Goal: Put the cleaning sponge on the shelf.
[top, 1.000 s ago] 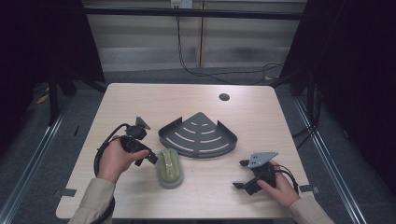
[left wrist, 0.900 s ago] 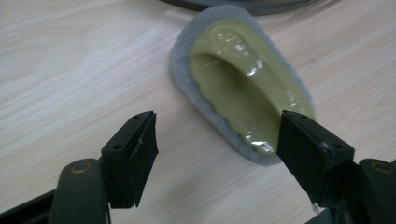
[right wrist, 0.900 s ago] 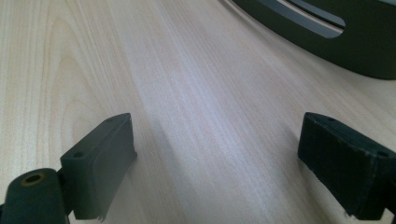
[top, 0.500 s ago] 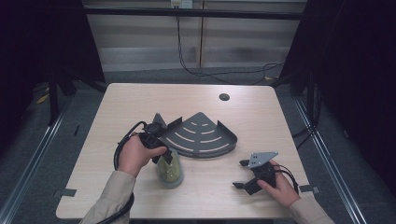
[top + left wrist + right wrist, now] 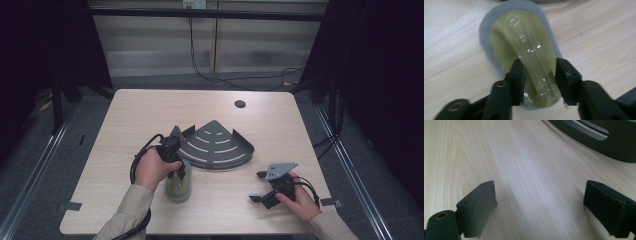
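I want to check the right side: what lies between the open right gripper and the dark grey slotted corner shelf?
Only bare wooden table separates the right gripper from the dark grey slotted corner shelf, in the right gripper view.

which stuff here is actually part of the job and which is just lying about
In the job:
- left gripper, jaws just closed on the bottle
- yellow-green bottle lying on the table

Lying about:
- dark corner rack beside the bottle
- right gripper, jaws open, resting on the table, nothing between them
- black cable hole at the far edge
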